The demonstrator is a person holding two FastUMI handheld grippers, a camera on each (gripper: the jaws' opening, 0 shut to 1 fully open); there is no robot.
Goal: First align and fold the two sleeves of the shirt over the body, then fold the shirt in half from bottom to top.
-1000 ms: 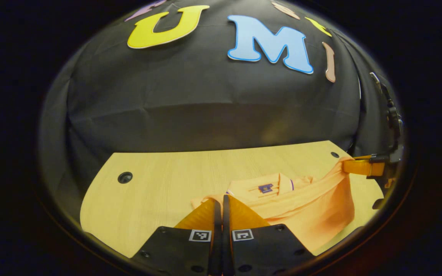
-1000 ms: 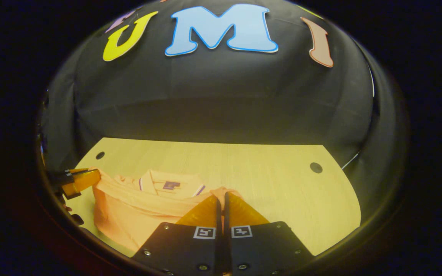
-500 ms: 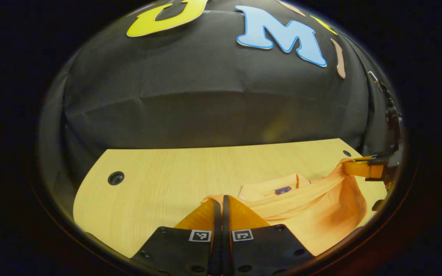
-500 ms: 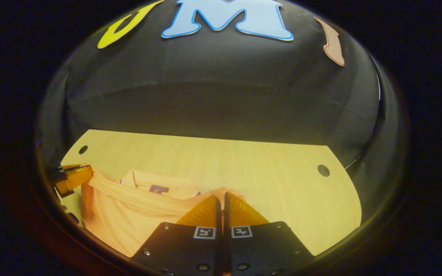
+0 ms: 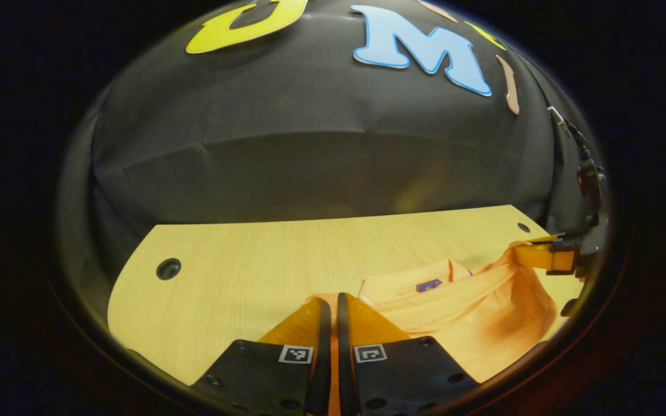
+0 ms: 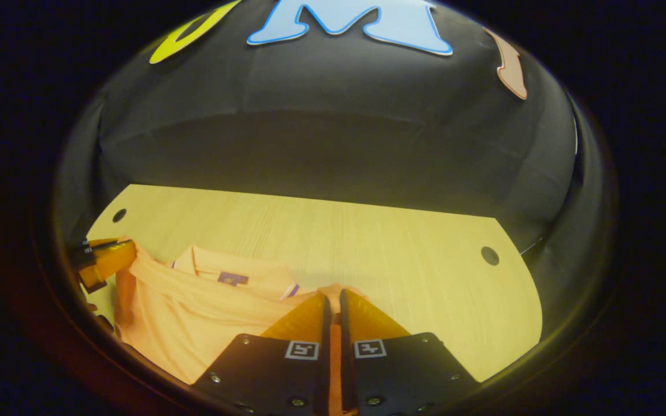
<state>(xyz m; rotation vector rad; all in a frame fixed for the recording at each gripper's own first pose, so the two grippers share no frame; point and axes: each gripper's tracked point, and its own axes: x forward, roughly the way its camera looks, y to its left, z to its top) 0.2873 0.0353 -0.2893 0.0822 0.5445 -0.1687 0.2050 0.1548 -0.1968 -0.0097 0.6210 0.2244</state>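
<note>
Left gripper (image 5: 330, 300): jaws closed on a strip of cloth between them. Right gripper (image 6: 333, 297): jaws likewise closed on cloth, both level, side by side.

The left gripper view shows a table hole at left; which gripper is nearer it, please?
Left. The left gripper sits right of the hole; the right gripper is farther right, across the shirt.
</note>
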